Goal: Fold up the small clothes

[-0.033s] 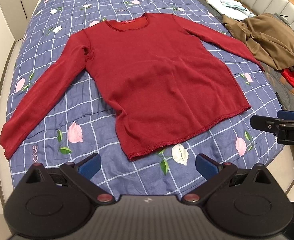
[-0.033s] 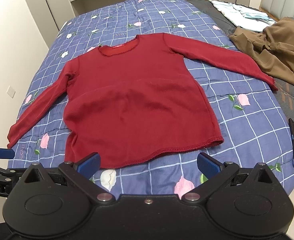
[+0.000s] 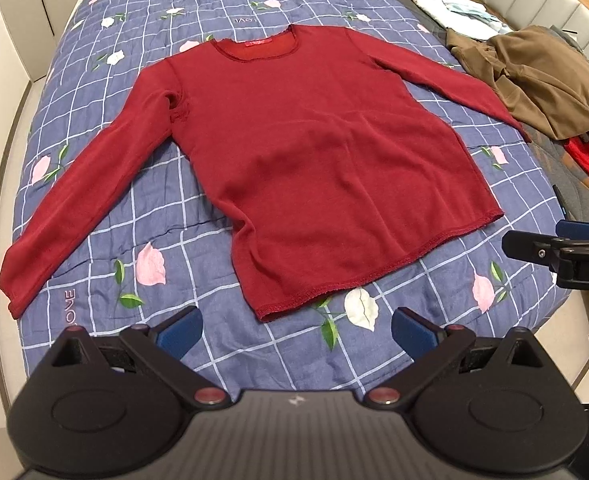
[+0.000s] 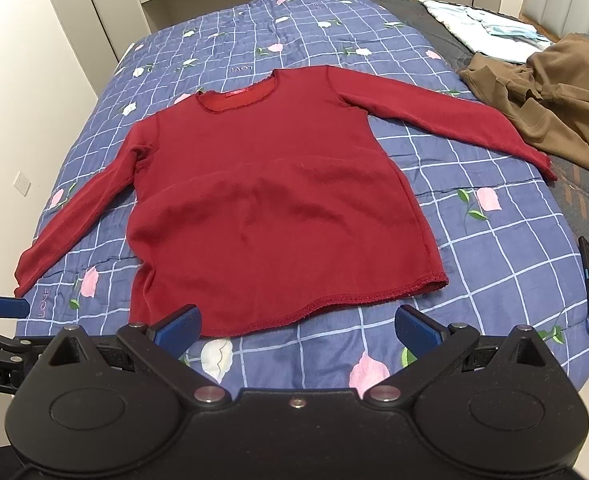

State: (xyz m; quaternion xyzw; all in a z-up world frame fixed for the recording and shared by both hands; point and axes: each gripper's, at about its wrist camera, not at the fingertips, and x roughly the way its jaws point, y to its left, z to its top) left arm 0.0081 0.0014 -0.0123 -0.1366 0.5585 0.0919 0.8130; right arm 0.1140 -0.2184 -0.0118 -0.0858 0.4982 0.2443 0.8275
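We hold left gripper [image 3: 296, 330] and right gripper [image 4: 297, 326] wide open, empty, above red sweater [image 3: 314, 168] hem. Risk: pinching quilt [image 3: 222, 344] too, dragging fold askew.

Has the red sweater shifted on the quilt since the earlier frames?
No. The red sweater lies flat as before, its hem just above the same white flower on the quilt.
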